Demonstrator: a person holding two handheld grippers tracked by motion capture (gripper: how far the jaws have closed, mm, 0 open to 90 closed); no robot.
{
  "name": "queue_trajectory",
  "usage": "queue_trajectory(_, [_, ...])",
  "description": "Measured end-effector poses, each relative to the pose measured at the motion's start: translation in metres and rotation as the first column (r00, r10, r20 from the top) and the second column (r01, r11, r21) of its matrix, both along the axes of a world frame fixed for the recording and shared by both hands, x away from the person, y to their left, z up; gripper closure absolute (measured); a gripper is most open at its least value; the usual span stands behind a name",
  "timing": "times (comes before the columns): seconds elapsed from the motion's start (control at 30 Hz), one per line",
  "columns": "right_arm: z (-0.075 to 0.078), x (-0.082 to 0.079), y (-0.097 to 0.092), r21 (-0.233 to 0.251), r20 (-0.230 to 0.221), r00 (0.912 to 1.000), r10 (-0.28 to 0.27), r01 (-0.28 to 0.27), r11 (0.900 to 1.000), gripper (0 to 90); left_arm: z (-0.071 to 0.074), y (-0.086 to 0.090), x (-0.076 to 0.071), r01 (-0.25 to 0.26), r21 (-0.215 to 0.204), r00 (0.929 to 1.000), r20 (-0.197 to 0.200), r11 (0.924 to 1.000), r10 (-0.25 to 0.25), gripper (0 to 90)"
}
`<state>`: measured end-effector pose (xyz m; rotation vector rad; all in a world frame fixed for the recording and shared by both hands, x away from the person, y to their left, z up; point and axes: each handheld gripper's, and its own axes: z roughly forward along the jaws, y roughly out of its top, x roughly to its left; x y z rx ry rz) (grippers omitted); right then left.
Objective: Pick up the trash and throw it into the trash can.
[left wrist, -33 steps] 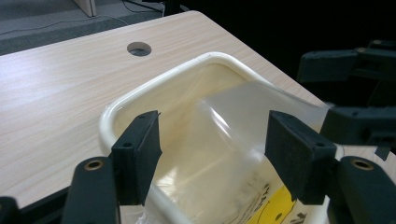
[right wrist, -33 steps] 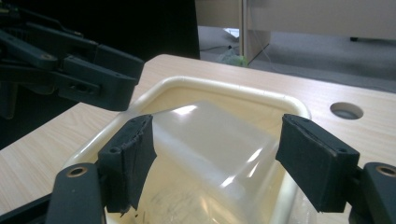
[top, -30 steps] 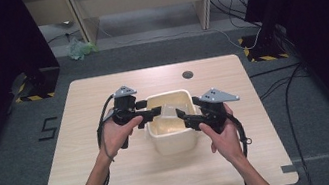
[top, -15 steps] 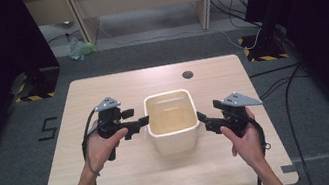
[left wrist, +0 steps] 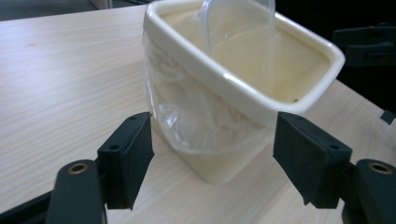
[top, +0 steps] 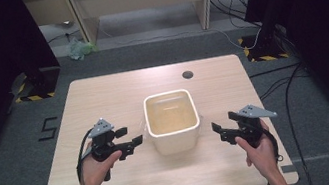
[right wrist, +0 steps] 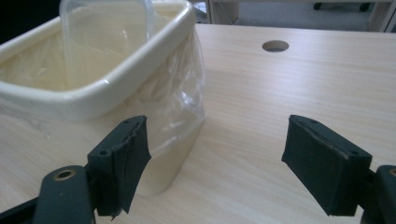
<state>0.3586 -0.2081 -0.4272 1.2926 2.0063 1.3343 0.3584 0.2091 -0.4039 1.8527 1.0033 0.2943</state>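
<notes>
Item: cream bin, sitting mid-tabletop, long axis running 12 to 6. I am holding my left claw at its 9 o'clock, jaws wide and empty, nearly touching; my right claw at 3 o'clock, wide and empty, farther off. Contents: clear plastic liner draping over the rim; otherwise apparently empty.

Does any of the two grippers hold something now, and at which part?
Nothing is held. The left gripper and right gripper are open, one on each side of the bin, not touching it.
</notes>
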Motion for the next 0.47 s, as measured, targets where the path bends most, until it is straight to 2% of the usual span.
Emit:
queue_trajectory(0.13, [-0.008,-0.002,-0.005,-0.002,-0.015,0.9999,-0.007,0.007,1.0000,21.8,-0.009,0.003,-0.004,-0.011,0.014,0.9999,0.000,0.9998,0.011,27.9])
queue_trajectory(0.23, [-0.020,-0.005,-0.009,-0.017,-0.031,0.9994,-0.015,0.015,0.9998,21.2,-0.023,0.007,-0.007,-0.008,0.013,0.9998,-0.019,0.9999,0.008,27.0])
queue_trajectory(0.4, [-0.032,-0.006,-0.014,-0.027,-0.059,0.9979,-0.028,0.027,0.9993,20.7,-0.035,0.009,-0.010,-0.011,0.012,0.9995,-0.031,0.9999,0.011,24.4])
queue_trajectory(0.43, [-0.037,-0.005,-0.016,-0.049,-0.067,0.9972,-0.033,0.029,0.9984,20.4,-0.038,0.010,-0.010,-0.014,0.011,0.9993,-0.033,0.9998,0.015,23.7])
queue_trajectory(0.47, [-0.037,-0.005,-0.016,-0.049,-0.067,0.9972,-0.033,0.029,0.9984,20.4,-0.041,0.011,-0.010,-0.019,0.011,0.9992,-0.036,0.9998,0.020,23.7])
